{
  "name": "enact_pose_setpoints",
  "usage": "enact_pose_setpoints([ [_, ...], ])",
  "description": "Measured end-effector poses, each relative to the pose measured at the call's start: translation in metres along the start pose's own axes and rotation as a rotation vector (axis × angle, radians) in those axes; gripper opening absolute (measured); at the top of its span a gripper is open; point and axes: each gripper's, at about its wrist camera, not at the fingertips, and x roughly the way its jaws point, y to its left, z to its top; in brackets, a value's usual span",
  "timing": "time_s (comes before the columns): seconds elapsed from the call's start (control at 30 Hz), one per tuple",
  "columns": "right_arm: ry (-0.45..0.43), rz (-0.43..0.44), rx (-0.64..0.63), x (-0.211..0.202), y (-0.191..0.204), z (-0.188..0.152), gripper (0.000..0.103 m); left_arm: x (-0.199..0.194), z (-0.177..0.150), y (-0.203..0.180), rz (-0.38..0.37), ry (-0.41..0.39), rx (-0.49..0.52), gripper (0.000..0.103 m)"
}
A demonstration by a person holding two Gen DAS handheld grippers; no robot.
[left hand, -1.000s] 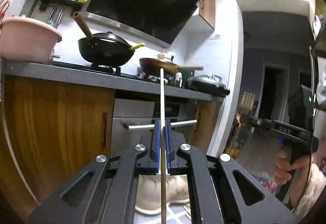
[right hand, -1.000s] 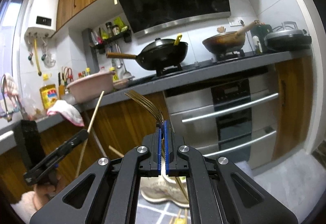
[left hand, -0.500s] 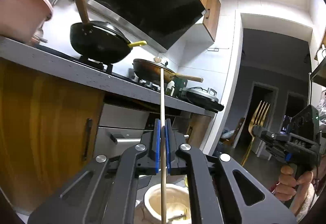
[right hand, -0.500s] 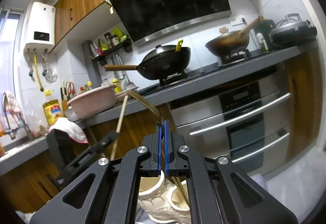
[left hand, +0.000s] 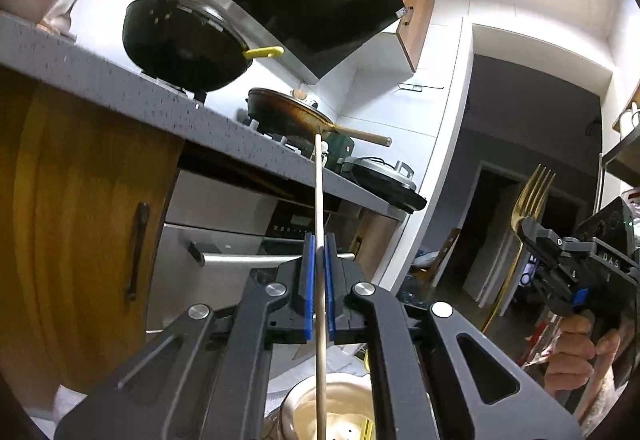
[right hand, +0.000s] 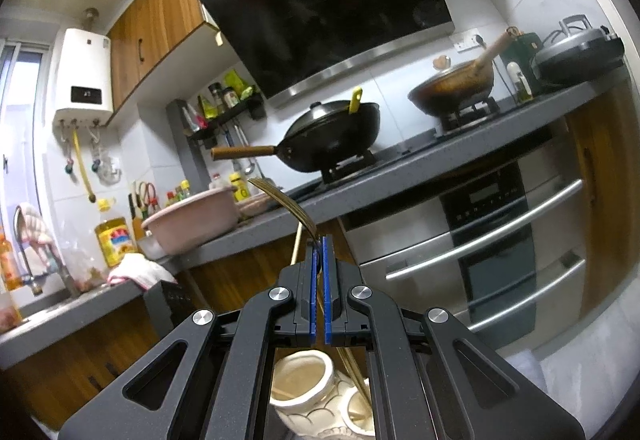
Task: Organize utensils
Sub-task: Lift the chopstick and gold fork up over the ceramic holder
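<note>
Both utensils poised above the holder

The cream holder (right hand: pixel 304 388) sat directly below; the left gripper (left hand: pixel 318 280) pinched a chopstick (left hand: pixel 318 196) upright over one mouth, nearer than the right gripper (right hand: pixel 320 280) clamping a gold fork (right hand: pixel 286 202). Only the left view showed the fork's tines face-on.

- From the left wrist we look up from below the counter (left hand: pixel 224 128), close to its cabinet front, along its length toward a doorway.
- From the right wrist we face the counter (right hand: pixel 460 156) squarely, farther back.
- Both views share the black wok (left hand: pixel 184 44) (right hand: pixel 332 136) on it.
</note>
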Motion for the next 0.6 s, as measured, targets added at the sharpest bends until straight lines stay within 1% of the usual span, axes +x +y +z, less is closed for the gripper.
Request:
enact_pose_setpoints([
  [0.13,0.025,-0.026,-0.018,0.008,-0.001,-0.008,0.003,0.0,-0.005,0.002,-0.015,0.012,-0.005,0.004],
  [0.33,0.074,-0.055,-0.003,0.017,-0.011,-0.024,0.003,-0.02,-0.006,0.004,-0.06,-0.002,-0.021,0.004],
  [0.37,0.087,-0.061,-0.001,0.019,-0.013,-0.026,0.003,-0.023,-0.005,0.003,-0.068,0.005,-0.013,0.004],
  [0.43,0.101,-0.075,0.004,0.021,-0.018,-0.031,0.003,-0.028,-0.005,0.0,-0.051,0.018,0.013,0.004],
  [0.53,0.122,-0.091,0.015,0.024,-0.024,-0.038,0.003,-0.037,-0.006,-0.006,-0.055,0.04,0.045,0.004],
  [0.6,0.136,-0.095,0.03,0.027,-0.028,-0.042,0.003,-0.041,-0.009,-0.013,-0.043,0.064,0.078,0.004],
])
